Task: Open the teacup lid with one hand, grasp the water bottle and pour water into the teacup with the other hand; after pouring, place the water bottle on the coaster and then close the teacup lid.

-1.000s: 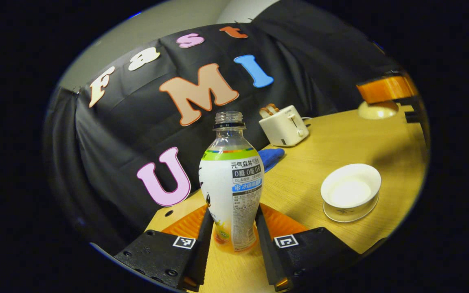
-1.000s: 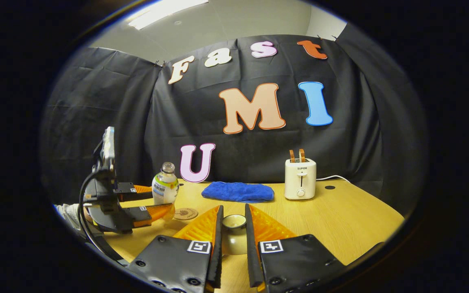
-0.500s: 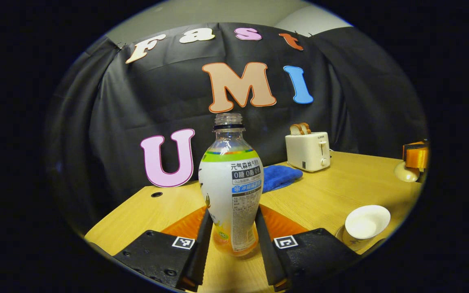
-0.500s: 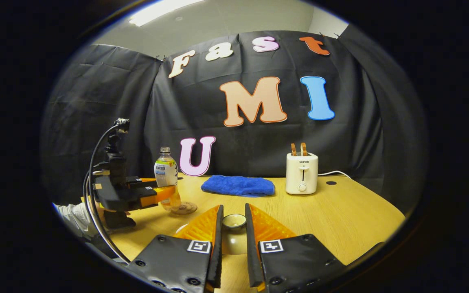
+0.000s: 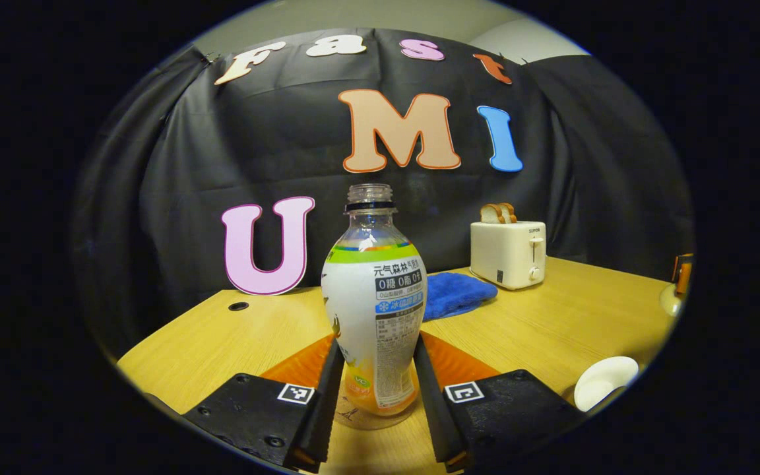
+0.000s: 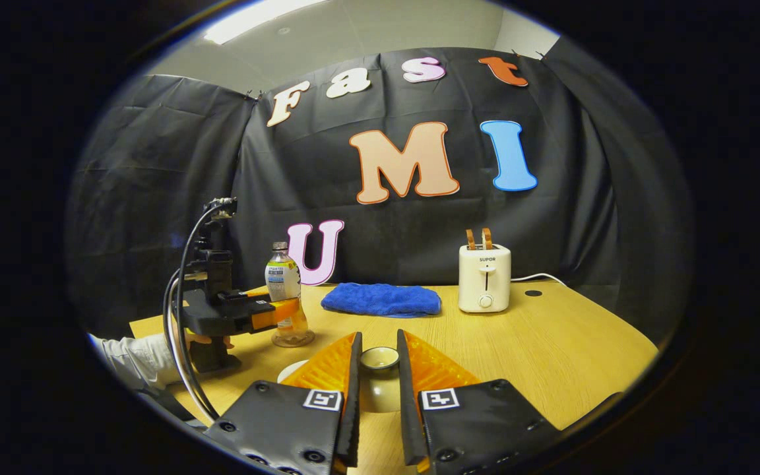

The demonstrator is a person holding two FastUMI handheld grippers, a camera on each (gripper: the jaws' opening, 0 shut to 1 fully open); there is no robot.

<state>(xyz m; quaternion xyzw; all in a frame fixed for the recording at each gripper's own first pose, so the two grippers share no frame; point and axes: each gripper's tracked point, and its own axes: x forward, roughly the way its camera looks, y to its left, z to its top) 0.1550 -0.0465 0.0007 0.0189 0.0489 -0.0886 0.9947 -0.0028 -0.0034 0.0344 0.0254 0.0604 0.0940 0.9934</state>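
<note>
A: Status, left to right?

B: Left gripper (image 5: 373, 402) at 6 o'clock in left gripper view, clamped on water bottle (image 5: 373, 310), both fingers pressed on lower body. Bottle upright, uncapped, a little liquid at bottom. Base sitting on or just above coaster (image 5: 347, 417); contact hard to confirm. Same pair at 9 o'clock in right gripper view: bottle (image 6: 285, 290) over the round disc (image 6: 293, 340), looks seated.

A: Teacup?

B: Teacup (image 5: 604, 379) at 4 o'clock in left gripper view, open, well apart from bottle. Water level inside not readable.

A: Lid?

B: Teacup lid (image 6: 380, 376) at 6 o'clock in right gripper view, pinched between both fingers of right gripper (image 6: 377, 409), knob up, off the cup.

A: Progress?

B: Lid off: done. Pour: judged done, given bottle upright at coaster. Bottle placement: nearly done, release pending. Left: open left gripper, back off, carry lid over to cup, seat it.

A: Clutter?

B: Blue cloth (image 6: 381, 300) and toaster (image 6: 484, 277) at 12 to 1 o'clock on table (image 6: 551, 356), out of the path.
</note>
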